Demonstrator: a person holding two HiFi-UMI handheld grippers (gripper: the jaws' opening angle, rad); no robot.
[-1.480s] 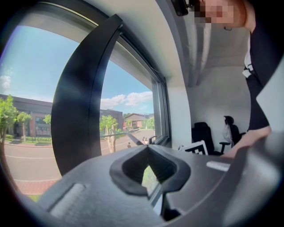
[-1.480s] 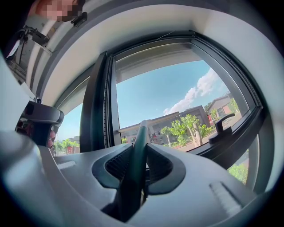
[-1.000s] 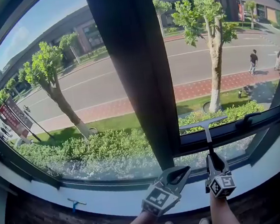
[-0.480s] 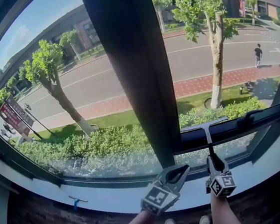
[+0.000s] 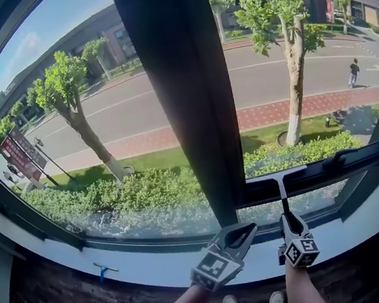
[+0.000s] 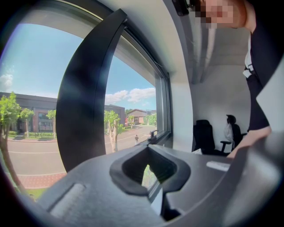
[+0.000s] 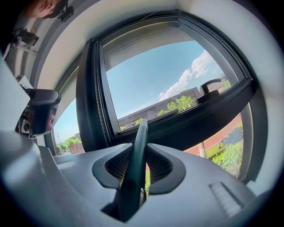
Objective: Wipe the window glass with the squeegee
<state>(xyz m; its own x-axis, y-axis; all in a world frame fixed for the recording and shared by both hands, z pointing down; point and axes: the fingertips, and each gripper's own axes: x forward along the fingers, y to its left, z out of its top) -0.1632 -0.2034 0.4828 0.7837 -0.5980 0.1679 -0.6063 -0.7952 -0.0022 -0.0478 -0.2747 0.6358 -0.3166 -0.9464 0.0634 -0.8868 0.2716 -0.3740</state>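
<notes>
The squeegee (image 5: 277, 173) has a pale blade lying across the bottom edge of the upper right window pane (image 5: 302, 66), beside the dark centre post (image 5: 184, 100). Its thin dark handle (image 7: 137, 159) runs down into my right gripper (image 5: 289, 217), which is shut on it above the sill; in the right gripper view the jaws of that gripper (image 7: 141, 139) clamp the handle. Just to the left, my left gripper (image 5: 246, 229) hangs with its tips together and nothing between them. In the left gripper view this gripper (image 6: 150, 150) points along the window wall.
A white sill (image 5: 155, 270) runs under the window. A small blue-handled tool (image 5: 104, 269) lies on it at the left. A black window handle (image 5: 343, 158) sits on the right sash's lower frame. An office chair (image 6: 204, 137) stands in the room's far corner.
The squeegee blade has slid a little down the right pane to its lower frame. Both grippers stay about where they were.
</notes>
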